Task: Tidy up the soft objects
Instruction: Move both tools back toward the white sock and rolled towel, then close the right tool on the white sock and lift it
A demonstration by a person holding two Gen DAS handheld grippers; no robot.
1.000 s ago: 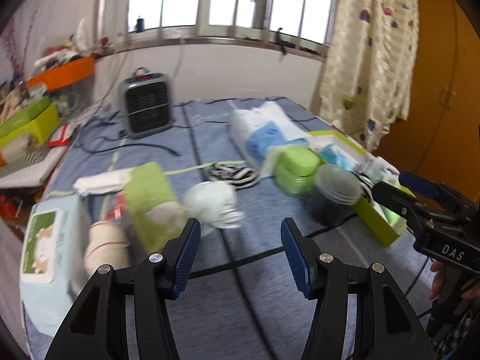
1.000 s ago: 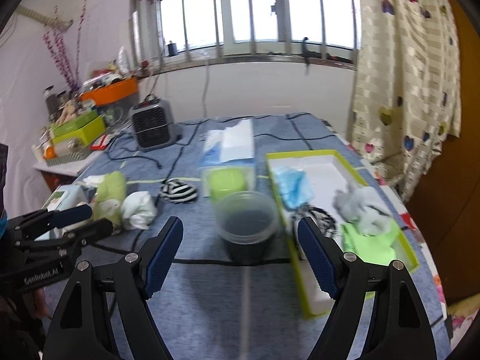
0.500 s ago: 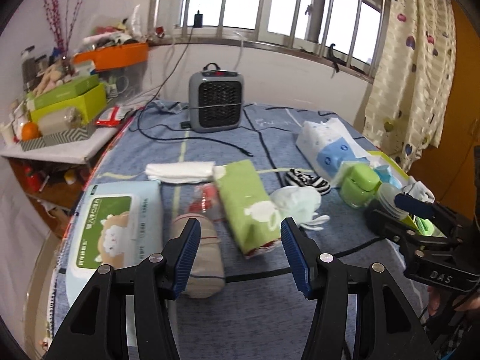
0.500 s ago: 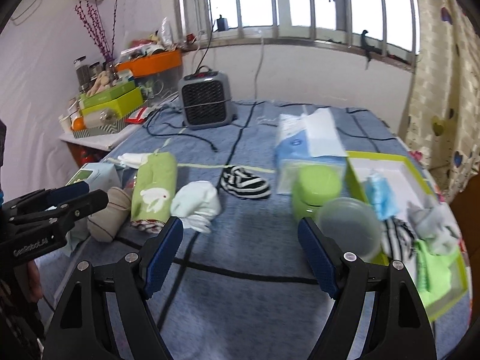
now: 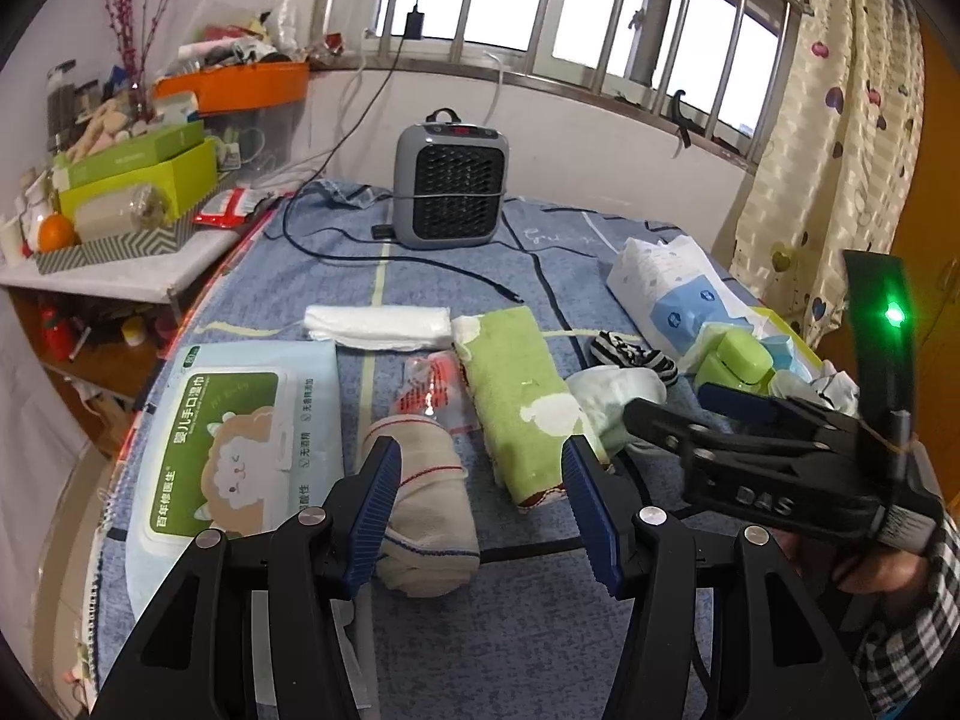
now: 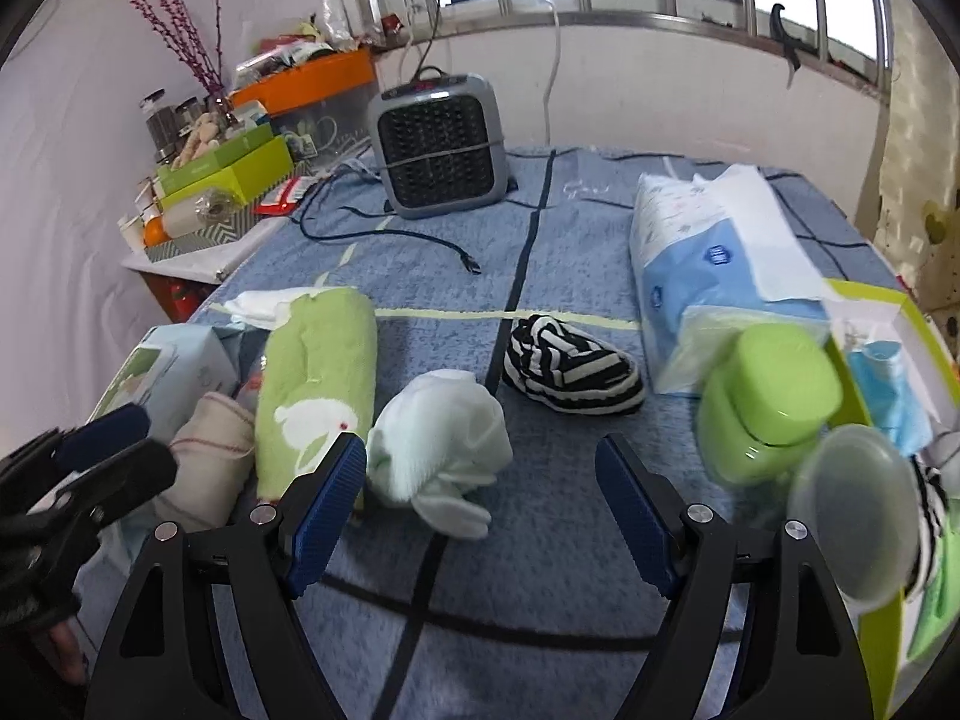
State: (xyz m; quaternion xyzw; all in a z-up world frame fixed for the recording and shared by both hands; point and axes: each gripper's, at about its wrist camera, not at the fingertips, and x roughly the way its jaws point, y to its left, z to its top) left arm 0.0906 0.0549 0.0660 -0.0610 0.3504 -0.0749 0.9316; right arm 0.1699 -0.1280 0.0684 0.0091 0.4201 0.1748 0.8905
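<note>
Left gripper (image 5: 480, 498) parted, empty, above a beige roll (image 5: 426, 498) and green towel (image 5: 519, 405). Right gripper (image 6: 480, 501) wide apart, empty, just over a pale sock bundle (image 6: 438, 447). Only in the left view: wipes pack (image 5: 234, 450) whole, white cloth (image 5: 378, 324) flat. Only in the right view: yellow-green tray (image 6: 924, 324) with blue cloth, clear tub (image 6: 855, 516) blocking its near end. Striped sock (image 6: 570, 366) on the blue cover (image 6: 540, 570); heater (image 6: 441, 144) behind.

rolled towel (image 5: 516, 402) right of rolled cloth (image 5: 423, 498) | wipes pack (image 5: 240, 450) left | heater (image 5: 450, 180) behind
</note>
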